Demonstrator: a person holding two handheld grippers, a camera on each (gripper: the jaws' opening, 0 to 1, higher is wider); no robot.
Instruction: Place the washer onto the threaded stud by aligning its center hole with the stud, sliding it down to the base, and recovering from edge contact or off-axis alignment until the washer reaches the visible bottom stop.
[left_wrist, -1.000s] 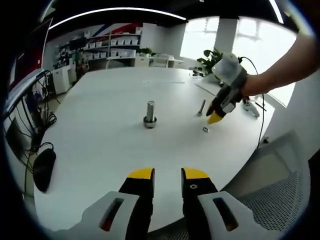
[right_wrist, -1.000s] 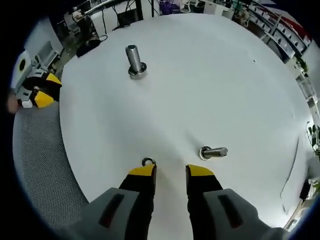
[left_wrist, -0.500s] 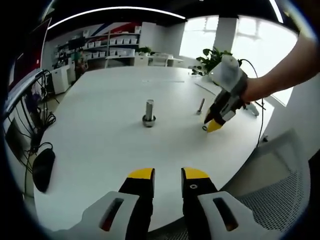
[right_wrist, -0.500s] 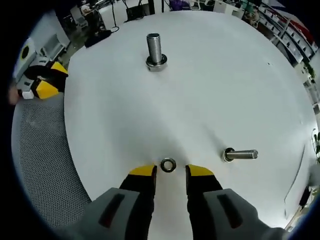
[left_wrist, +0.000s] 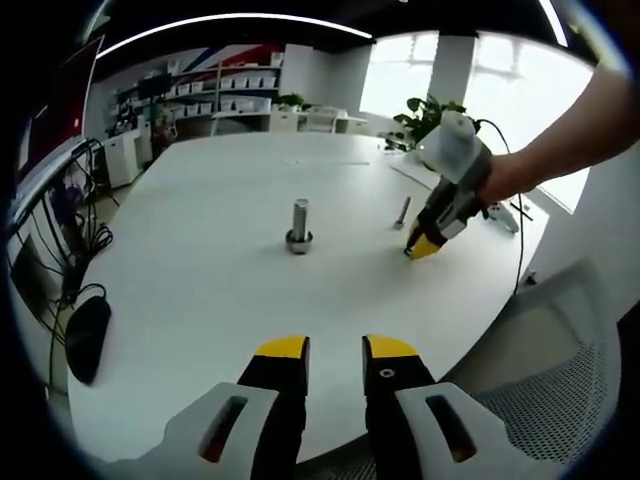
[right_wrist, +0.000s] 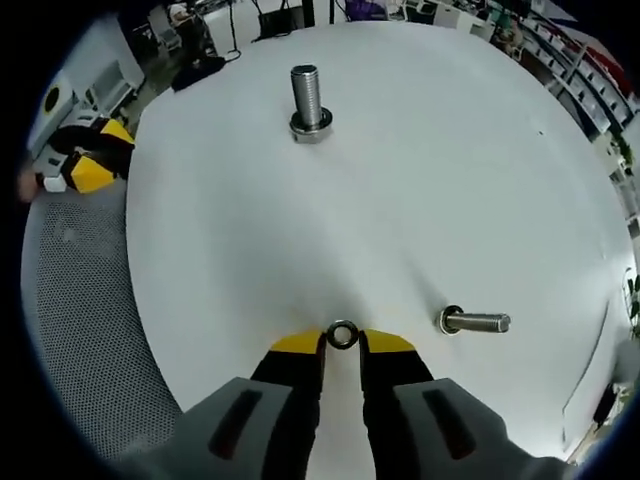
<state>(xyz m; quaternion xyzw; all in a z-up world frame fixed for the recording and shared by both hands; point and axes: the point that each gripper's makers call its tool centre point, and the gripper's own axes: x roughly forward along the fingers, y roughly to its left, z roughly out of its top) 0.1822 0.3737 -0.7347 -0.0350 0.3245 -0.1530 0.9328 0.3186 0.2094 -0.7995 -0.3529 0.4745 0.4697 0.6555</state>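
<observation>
The threaded stud (left_wrist: 299, 225) (right_wrist: 310, 100) stands upright on its wide base near the middle of the white round table (left_wrist: 200, 290) (right_wrist: 430, 180). The small steel washer (right_wrist: 342, 334) lies flat on the table, pinched between the yellow tips of my right gripper (right_wrist: 342, 343), which is shut on it. In the left gripper view that right gripper (left_wrist: 426, 245) points down at the table right of the stud and hides the washer. My left gripper (left_wrist: 337, 350) hovers open over the near table edge, holding nothing, and appears at the table's left rim (right_wrist: 85, 165).
A second bolt (left_wrist: 402, 212) (right_wrist: 475, 322) lies on its side right of the washer. A mesh chair (left_wrist: 540, 400) (right_wrist: 70, 300) stands at the table edge. A black mouse (left_wrist: 88, 338) and cables sit at the left, a plant (left_wrist: 425, 118) and shelves behind.
The right gripper's jaws have closed in from either side onto the washer, which half a second ago lay loose between them. The left gripper has stayed put.
</observation>
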